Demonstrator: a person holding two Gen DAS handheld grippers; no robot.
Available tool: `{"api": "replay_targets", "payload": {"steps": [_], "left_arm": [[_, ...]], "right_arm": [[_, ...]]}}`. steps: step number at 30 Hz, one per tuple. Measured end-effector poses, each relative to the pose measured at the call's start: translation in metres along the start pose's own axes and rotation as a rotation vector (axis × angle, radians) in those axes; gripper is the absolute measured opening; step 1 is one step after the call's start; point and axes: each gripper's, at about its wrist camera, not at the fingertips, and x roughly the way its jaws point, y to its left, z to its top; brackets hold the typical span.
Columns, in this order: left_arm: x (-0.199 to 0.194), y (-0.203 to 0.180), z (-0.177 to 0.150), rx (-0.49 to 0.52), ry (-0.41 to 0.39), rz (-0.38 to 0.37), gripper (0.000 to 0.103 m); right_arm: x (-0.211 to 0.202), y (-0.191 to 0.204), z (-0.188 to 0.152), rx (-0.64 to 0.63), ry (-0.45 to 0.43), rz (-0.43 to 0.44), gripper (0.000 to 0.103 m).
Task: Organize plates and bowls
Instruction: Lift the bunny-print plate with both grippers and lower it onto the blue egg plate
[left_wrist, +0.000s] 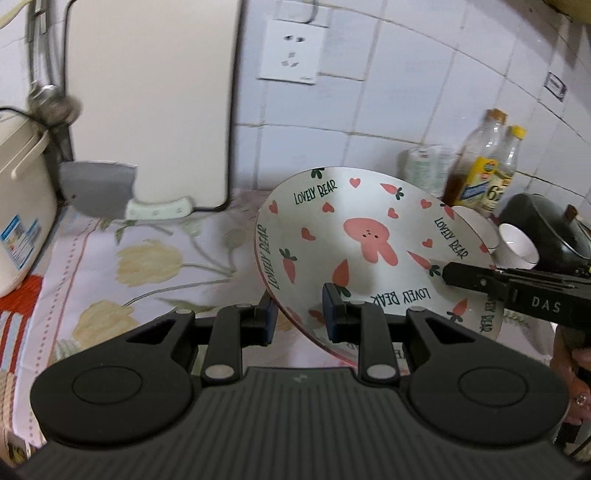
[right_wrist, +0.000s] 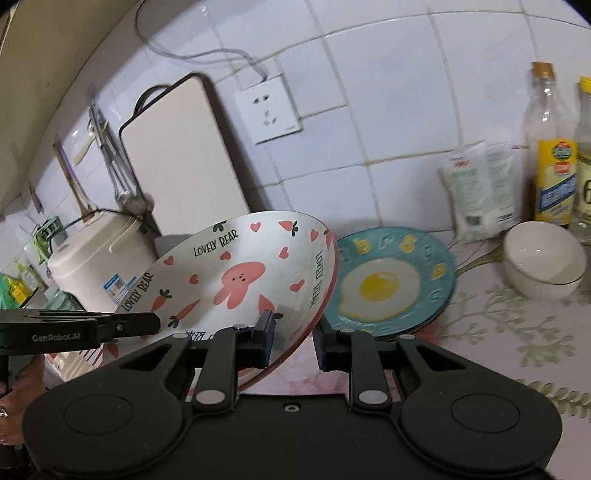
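**Rabbit bowl held by both grippers above the counter**

Between the jaws of the left gripper (left_wrist: 300, 319) sits the near rim of the rabbit bowl (left_wrist: 369, 236), and the two pads are clamped on it, one inside and one outside the wall. The right gripper (right_wrist: 293, 338) is clamped on the opposite rim of the same bowl in the same way. The bowl is tilted and lifted off the flowered tablecloth (left_wrist: 155, 266). Inside it, the words "LOVELY BEAR" are printed several times around the edge, with a pink rabbit, carrots and hearts.

In the left wrist view the other gripper enters from the right and shows the letters "DAS". In the right wrist view the other gripper enters from the left and carries the writing "GenRobot.AI".

Just beyond the right jaws lies the blue egg plate (right_wrist: 391, 280), with yellow raised letters around a fried egg picture; I cannot read them surely. Farther right stands a white bowl (right_wrist: 543, 266), and behind it two oil bottles (right_wrist: 554, 147) with yellow labels and a white packet (right_wrist: 480, 188), their text too blurred to read.

Beyond the left jaws a white cutting board (left_wrist: 151, 99) leans on the tiled wall, beside a wall socket (left_wrist: 291, 51). A cleaver (left_wrist: 110, 192) lies before the board, and a cream rice cooker (left_wrist: 18, 206) stands to the left with a blue sticker.
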Motion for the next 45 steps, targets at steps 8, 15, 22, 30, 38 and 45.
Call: {"api": "replay_targets", "payload": {"steps": [8,15,22,30,38,45], "left_arm": [[0.036,-0.033,0.021,0.006,0.020,-0.043,0.024],[0.085,-0.036,0.030,-0.020,0.052,-0.058,0.024],[0.135,-0.030,0.039,-0.050,0.086,-0.052,0.024],[0.173,-0.027,0.034,-0.069,0.142,-0.051,0.024],[0.180,-0.030,0.035,-0.059,0.152,-0.014,0.024],[0.188,-0.034,0.036,-0.062,0.190,0.024,0.026]], "right_arm": [[-0.006,-0.037,0.014,0.013,-0.009,-0.057,0.027],[0.017,-0.068,0.021,0.033,0.006,-0.102,0.027],[0.057,-0.094,0.026,0.073,0.049,-0.128,0.027],[0.082,-0.106,0.026,0.074,0.100,-0.181,0.027],[0.088,-0.108,0.025,0.067,0.122,-0.179,0.028],[0.095,-0.101,0.027,0.001,0.120,-0.216,0.030]]}}
